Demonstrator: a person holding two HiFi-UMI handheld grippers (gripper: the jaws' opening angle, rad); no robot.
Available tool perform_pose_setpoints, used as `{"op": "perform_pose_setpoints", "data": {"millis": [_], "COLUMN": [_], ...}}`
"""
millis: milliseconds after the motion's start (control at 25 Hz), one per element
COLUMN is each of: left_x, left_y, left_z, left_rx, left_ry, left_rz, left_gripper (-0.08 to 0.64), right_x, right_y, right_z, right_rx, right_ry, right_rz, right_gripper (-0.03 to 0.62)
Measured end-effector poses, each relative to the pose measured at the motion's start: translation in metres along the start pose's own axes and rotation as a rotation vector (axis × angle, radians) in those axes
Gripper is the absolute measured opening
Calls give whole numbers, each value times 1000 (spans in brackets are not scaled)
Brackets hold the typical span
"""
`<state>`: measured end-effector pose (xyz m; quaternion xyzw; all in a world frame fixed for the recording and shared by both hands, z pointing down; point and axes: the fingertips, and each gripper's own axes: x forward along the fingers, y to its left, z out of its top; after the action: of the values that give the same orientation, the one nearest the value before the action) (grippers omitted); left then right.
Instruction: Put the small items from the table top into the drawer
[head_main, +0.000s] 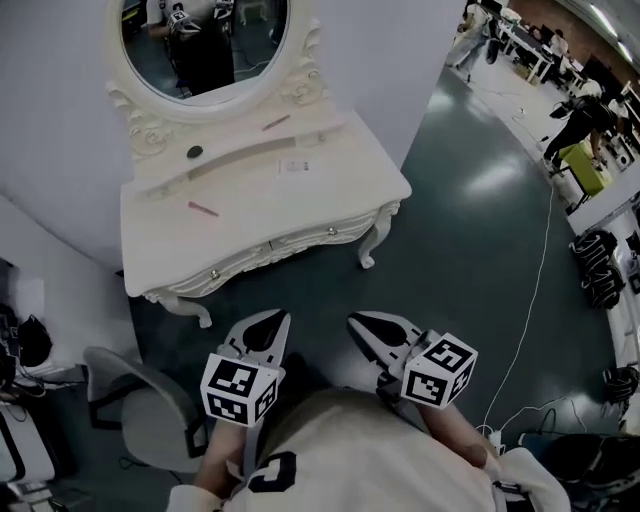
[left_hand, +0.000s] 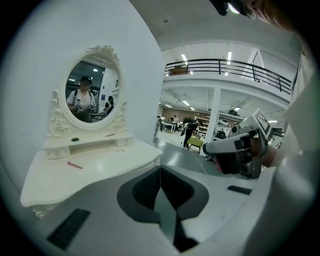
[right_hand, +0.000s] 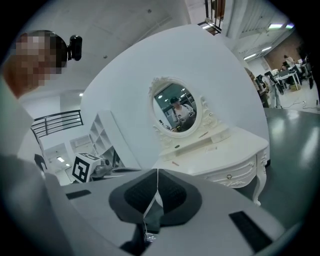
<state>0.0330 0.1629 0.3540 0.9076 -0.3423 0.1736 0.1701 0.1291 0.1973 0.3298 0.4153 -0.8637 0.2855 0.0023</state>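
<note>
The small items are lying on the white tabletop (head_main: 340, 190), well ahead of both grippers. A pink stick (head_main: 203, 209) is resting on the left part of the top. A small pale card (head_main: 293, 166) is sitting further right, just in front of the raised shelf (head_main: 240, 155). On that shelf a dark round piece (head_main: 195, 152) is lying at the left and a second pink stick (head_main: 276, 122) at the right, below the oval mirror (head_main: 290, 45). The drawer (head_main: 270, 250) under the top is sitting closed, its two knobs showing.

The left gripper (head_main: 265, 325) and the right gripper (head_main: 372, 330) are hanging side by side over the dark floor (head_main: 470, 250), short of the front edge and touching nothing. Each is showing its jaws pressed together with nothing between them. The person is holding both low in front of the chest, the tips aiming toward the dressing table and dipping slightly downward. The left one is lining up roughly with the drawer's middle and the right one with the table's right leg (head_main: 372, 240). A grey chair (head_main: 140, 405) is standing at the person's left.
</note>
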Motion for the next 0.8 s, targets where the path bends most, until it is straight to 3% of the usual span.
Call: {"op": "perform_pose_setpoints", "data": {"millis": [200,440,800], "left_x": [-10,-28,-33], "left_y": [48,96,165], "left_z": [-7,-14,-29], "left_rx": [-30,-95,-165], "left_ry": [7,-12,-5], "left_rz": [15,44,156], "left_gripper": [57,57,57], "right_x": [40,76,134], "right_y": [-21,-83,-138], "right_z": [-9,-41,-52], "right_rx": [18,59,-25], "right_ry": [36,154,286], "right_rz": [-77,-257,-320], "right_gripper": [28,28,29]}}
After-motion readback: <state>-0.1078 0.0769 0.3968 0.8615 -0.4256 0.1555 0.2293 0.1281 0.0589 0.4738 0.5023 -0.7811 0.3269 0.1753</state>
